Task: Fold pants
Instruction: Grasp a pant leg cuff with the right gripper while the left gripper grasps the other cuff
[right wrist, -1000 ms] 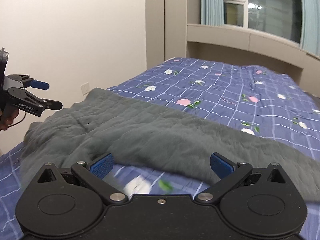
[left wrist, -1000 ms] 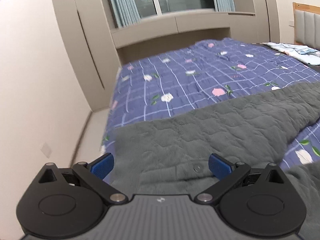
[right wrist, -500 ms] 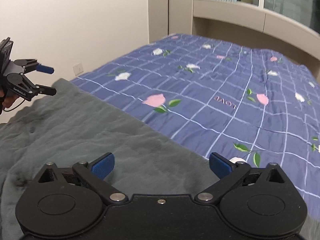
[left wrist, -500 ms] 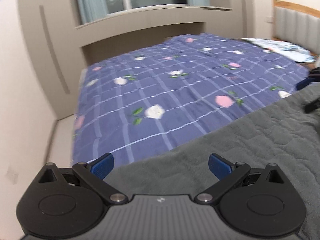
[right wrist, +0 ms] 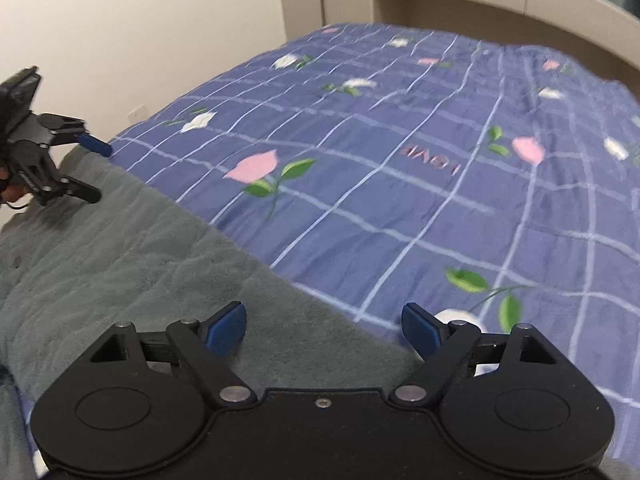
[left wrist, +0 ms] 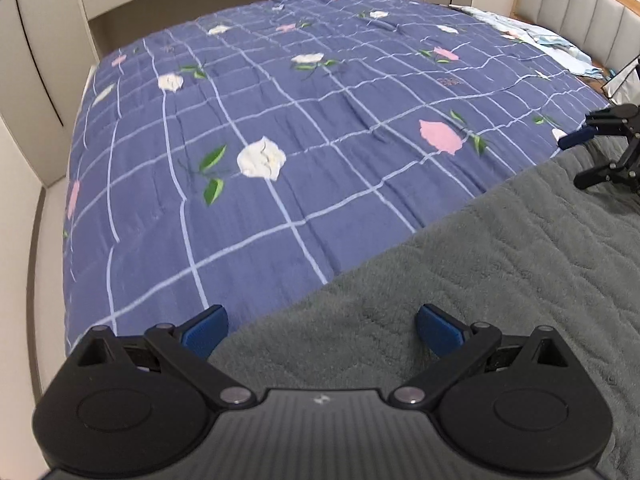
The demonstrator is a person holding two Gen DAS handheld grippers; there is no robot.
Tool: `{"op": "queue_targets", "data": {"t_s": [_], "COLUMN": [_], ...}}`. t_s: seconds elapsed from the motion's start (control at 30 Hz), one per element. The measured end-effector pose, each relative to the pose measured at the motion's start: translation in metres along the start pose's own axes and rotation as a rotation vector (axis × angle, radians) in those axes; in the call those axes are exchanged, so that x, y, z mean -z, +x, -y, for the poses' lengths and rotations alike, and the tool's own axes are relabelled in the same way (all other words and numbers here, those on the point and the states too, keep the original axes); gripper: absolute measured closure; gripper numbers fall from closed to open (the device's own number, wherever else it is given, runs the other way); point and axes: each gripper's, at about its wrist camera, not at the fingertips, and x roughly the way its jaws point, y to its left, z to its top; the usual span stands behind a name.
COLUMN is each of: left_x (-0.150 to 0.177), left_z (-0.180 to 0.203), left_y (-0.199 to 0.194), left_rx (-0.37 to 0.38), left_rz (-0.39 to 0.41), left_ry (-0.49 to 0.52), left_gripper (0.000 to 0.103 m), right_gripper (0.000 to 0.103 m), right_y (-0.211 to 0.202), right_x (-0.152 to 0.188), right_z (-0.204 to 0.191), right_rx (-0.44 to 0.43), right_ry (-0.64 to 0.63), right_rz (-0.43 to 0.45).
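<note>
The dark grey fleece pants (left wrist: 500,264) lie spread flat along the near side of the bed; they also show in the right wrist view (right wrist: 132,264). My left gripper (left wrist: 320,326) is open and empty, low over the pants' far edge at their left end. My right gripper (right wrist: 324,326) is open and empty, low over the same edge at the right end. Each gripper shows in the other's view: the right one (left wrist: 588,160) at the far right, the left one (right wrist: 94,170) at the far left, both with jaws apart.
The bed is covered by a blue checked quilt (left wrist: 304,128) with flower prints. A padded headboard (left wrist: 580,8) and light bedding (left wrist: 532,32) stand at the right. Beige cabinets (left wrist: 44,52) and a white wall (right wrist: 120,28) border the bed's far and left sides.
Both grippers have tilted down and come lower and closer to the pants' far edge. Both stay open and empty. The pants lie flatter than a second ago.
</note>
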Motion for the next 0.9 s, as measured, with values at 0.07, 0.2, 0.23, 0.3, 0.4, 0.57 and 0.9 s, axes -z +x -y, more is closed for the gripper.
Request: {"op": "queue_targets", "data": {"t_s": [0.07,0.2,0.23,0.3,0.4,0.57,0.9], "left_x": [0.0,0.0,0.0,0.001,0.003,0.015,0.08], "left_z": [-0.002,-0.002,-0.002,0.0,0.009,0.034,0.104], "left_y": [-0.003,-0.015,-0.017,-0.024,-0.041,-0.083,-0.196], "left_rx": [0.023,0.022,0.003,-0.027,-0.047,-0.106,-0.195], "left_rz": [0.0,0.0,-0.001,-0.003,0.033,0.113,0.318], "left_ry": [-0.002,-0.038,-0.041,-0.038,-0.045,-0.062,-0.066], "left_gripper": [0.018,0.056,0.071,0.09,0.093,0.096,0.096], "right_gripper": [0.029,0.07,0.08,0.088,0.093,0.094,0.096], "right_y": [0.003,-0.003,-0.006,-0.011,-0.024,-0.067,-0.168], "right_x": [0.0,-0.001,-0.001,-0.001,0.0,0.012,0.063], "right_z": [-0.004,-0.015,-0.017,-0.023,-0.034,-0.058,-0.14], "right_rx": [-0.014,-0.007,-0.001,0.019,0.043,0.08,0.202], "right_ry": [-0.008,-0.047,-0.053,-0.074,-0.088,-0.1,-0.174], "right_rz": [-0.016,-0.019,-0.02,-0.017,-0.001,0.071,0.241]}}
